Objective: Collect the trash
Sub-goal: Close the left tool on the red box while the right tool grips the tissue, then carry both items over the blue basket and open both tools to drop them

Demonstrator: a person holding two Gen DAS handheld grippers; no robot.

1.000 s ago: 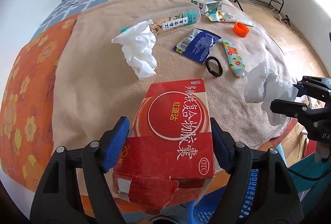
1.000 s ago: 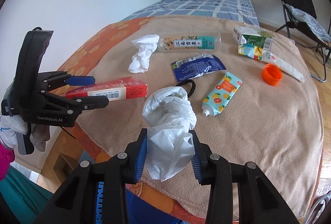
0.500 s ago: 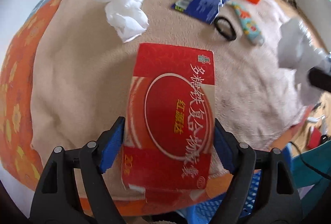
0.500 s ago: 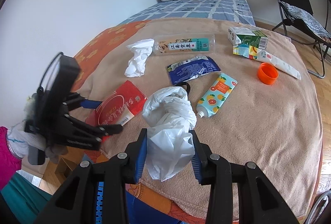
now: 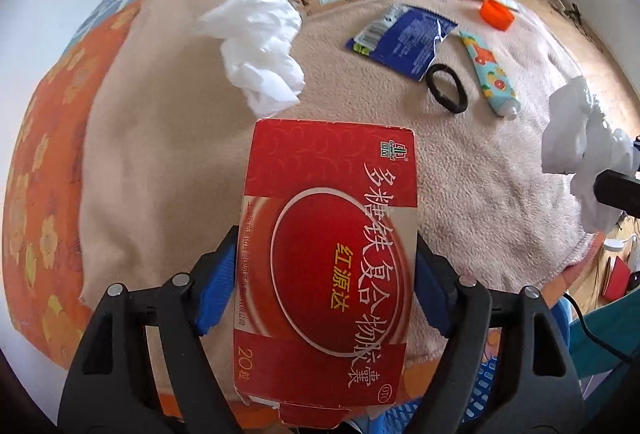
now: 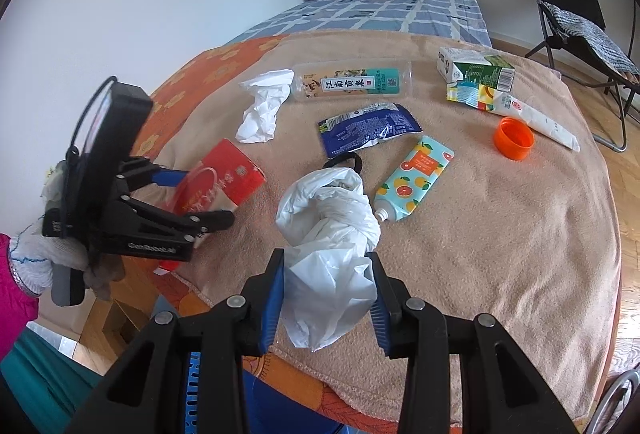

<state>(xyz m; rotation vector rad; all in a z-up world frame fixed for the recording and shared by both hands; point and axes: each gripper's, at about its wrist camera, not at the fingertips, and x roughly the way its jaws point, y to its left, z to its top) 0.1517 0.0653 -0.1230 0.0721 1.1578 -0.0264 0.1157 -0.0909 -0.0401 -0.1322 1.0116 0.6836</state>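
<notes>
My left gripper (image 5: pixel 324 290) is shut on a red cardboard medicine box (image 5: pixel 328 254) and holds it above the near edge of the bed; both also show in the right wrist view, the gripper (image 6: pixel 208 193) at left with the box (image 6: pixel 224 181). My right gripper (image 6: pixel 326 298) is shut on a crumpled white plastic bag (image 6: pixel 328 234), held over the near edge of the tan blanket (image 6: pixel 500 234). The bag shows at the right of the left wrist view (image 5: pixel 576 153).
On the blanket lie a white crumpled tissue (image 6: pixel 262 105), a clear bottle (image 6: pixel 352 83), a blue wrapper (image 6: pixel 366 127), a black hair tie (image 6: pixel 344 161), a fruit-print tube (image 6: pixel 414 179), an orange cap (image 6: pixel 513 137), a carton (image 6: pixel 476 73) and a white tube (image 6: pixel 536 117). A blue basket (image 5: pixel 486 382) stands below the bed edge.
My left gripper has tilted the red box from flat to face up and moved it a little over the bed edge. The right gripper with the bag has barely moved.
</notes>
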